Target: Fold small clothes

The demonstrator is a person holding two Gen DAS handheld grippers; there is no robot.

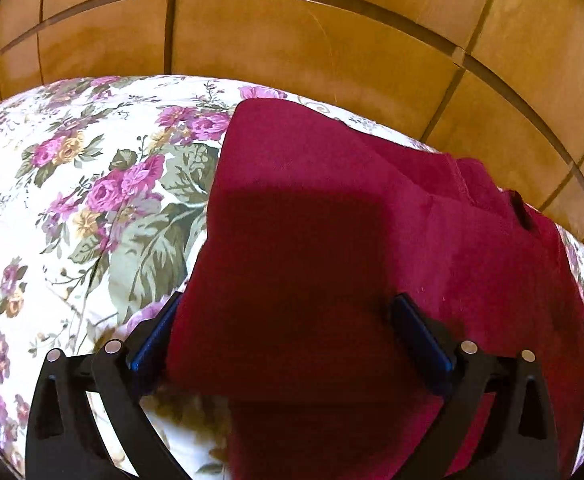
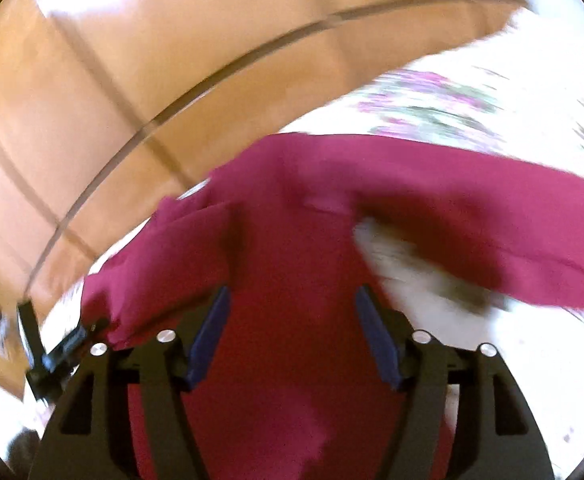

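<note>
Left claw [image 1: 287, 332] spread wide, nothing gripped, over maroon garment [image 1: 332, 220]. Garment lies on floral bedspread [image 1: 71, 200], wooden wardrobe [image 1: 292, 40] at 12 o'clock. Right claw [image 2: 292, 332] parted above garment, view blurred.

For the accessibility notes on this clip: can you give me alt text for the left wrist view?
A dark red garment lies on a floral bedspread, with the open left gripper just above its near part, one finger at the cloth's left edge and the other over it. Wooden panels fill the background.
</note>
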